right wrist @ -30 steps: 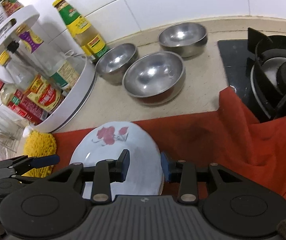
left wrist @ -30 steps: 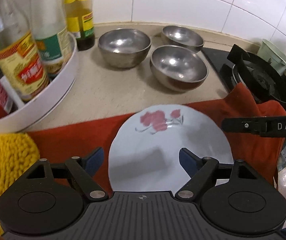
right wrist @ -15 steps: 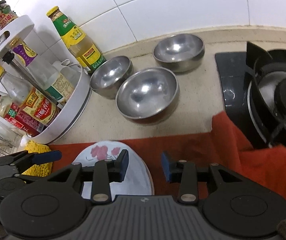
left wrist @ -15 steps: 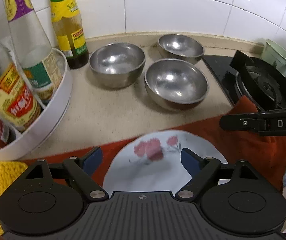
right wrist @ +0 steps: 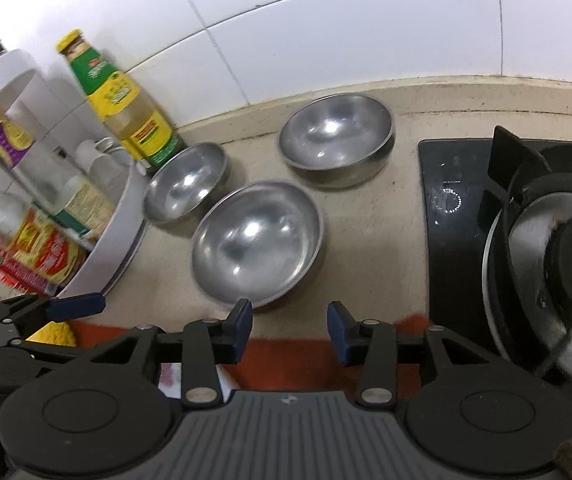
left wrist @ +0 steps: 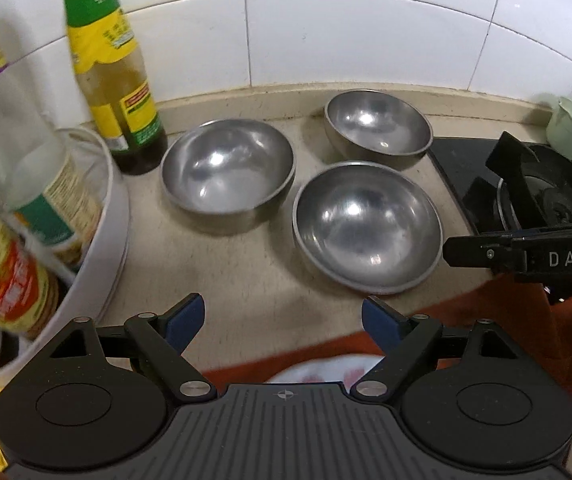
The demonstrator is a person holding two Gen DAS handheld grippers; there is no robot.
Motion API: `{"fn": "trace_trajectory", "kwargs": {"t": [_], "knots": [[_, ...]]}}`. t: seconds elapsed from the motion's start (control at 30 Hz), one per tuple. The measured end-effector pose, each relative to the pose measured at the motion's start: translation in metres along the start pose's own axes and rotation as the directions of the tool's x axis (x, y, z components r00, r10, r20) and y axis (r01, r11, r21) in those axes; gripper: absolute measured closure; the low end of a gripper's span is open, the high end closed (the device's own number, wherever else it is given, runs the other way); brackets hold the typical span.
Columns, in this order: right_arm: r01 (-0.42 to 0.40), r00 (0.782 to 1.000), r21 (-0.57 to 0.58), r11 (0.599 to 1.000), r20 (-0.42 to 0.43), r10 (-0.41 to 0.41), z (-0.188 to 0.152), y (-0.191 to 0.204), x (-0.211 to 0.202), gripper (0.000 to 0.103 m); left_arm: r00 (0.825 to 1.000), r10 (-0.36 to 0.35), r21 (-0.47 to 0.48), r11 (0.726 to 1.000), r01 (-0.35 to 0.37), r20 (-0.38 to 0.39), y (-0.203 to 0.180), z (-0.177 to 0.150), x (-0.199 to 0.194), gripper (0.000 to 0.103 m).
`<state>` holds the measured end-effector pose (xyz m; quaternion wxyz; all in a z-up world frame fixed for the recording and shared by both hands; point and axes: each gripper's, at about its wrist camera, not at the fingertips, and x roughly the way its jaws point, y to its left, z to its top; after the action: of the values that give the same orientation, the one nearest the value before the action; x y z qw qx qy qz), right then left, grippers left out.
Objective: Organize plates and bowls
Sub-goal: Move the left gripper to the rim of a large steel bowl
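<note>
Nearest of all, a large round stainless-steel bowl [left wrist: 368, 226] sits upright on the beige stone counter [left wrist: 246, 280], just ahead of both grippers. Behind it stand two more steel bowls, the left-hand one [left wrist: 228, 174] close beside a tall bottle of yellow oil with a green and yellow label [left wrist: 114, 76], the smaller rear one [left wrist: 378, 126] close to the white tiled wall [left wrist: 366, 32]. All three are apart from each other, none nested yet, which I judge is the job still to do. A white plate with a red flower print [left wrist: 326, 372] peeps out at the bottom edge of the left view, lying on a red-orange cloth [left wrist: 518, 328] (the soft cloth probably keeps crockery from knocking the stone).

The left gripper [left wrist: 284, 320] has its blue-padded jaws spread wide with nothing between them, only bare counter. The right gripper [right wrist: 290, 328] has just been opening; its gap is narrower and also empty, and it points at the near rim of the large bowl. Both appear to be approaching the bowls with jaws readied for a rim.

To the left stands a white round rack crowded with sauce bottles [right wrist: 98, 248], close enough that a careless sweep could bump it. To the right lies a black gas hob with its pan support [right wrist: 526, 216].
</note>
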<state>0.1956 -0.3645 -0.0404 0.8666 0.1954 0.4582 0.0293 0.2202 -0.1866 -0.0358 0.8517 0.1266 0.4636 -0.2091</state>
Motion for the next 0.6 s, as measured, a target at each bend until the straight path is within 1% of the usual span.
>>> {"fn": "trace_trajectory", "kwargs": {"t": [0.07, 0.2, 0.27, 0.33, 0.43, 0.47, 0.5, 0.57, 0.6], "knots": [[0.009, 1.000, 0.001, 1.000, 0.002, -0.009, 0.008, -0.003, 0.005, 0.065, 1.000, -0.006, -0.014, 1.000, 0.006, -0.012, 0.001, 0.007, 0.008, 0.013], [0.022, 1.000, -0.005, 1.000, -0.011, -0.022, 0.020, -0.010, 0.018, 0.061, 0.997, -0.067, -0.053, 0.997, 0.064, -0.046, 0.003, 0.019, 0.028, 0.015], [0.024, 0.999, -0.006, 1.000, -0.021, -0.025, 0.026, -0.015, 0.028, 0.061, 0.996, -0.065, -0.041, 0.997, 0.062, -0.059, -0.001, 0.023, 0.041, 0.020], [0.033, 0.999, -0.002, 0.999, -0.035, -0.033, 0.031, -0.018, 0.038, 0.061, 0.995, -0.064, -0.029, 0.998, 0.062, -0.078, -0.004, 0.025, 0.052, 0.034], [0.013, 0.998, -0.002, 1.000, -0.064, -0.014, 0.032, -0.021, 0.051, 0.062, 0.990, -0.093, -0.050, 0.995, 0.088, -0.109, -0.002, 0.025, 0.067, 0.039], [0.005, 0.997, -0.001, 1.000, -0.083, -0.005, 0.032, -0.022, 0.056, 0.065, 0.988, -0.104, -0.055, 0.994, 0.099, -0.110, -0.001, 0.025, 0.070, 0.039], [-0.002, 0.995, 0.000, 1.000, -0.099, 0.002, 0.031, -0.023, 0.060, 0.069, 0.988, -0.111, -0.056, 0.993, 0.105, -0.109, 0.000, 0.025, 0.072, 0.040], [-0.029, 0.992, 0.019, 0.999, -0.125, 0.031, 0.028, -0.025, 0.068, 0.070, 0.988, -0.110, -0.044, 0.993, 0.106, -0.112, -0.002, 0.026, 0.072, 0.041], [-0.039, 0.990, 0.026, 0.999, -0.133, 0.042, 0.028, -0.026, 0.069, 0.072, 0.988, -0.109, -0.035, 0.994, 0.106, -0.113, -0.003, 0.026, 0.072, 0.043]]}}
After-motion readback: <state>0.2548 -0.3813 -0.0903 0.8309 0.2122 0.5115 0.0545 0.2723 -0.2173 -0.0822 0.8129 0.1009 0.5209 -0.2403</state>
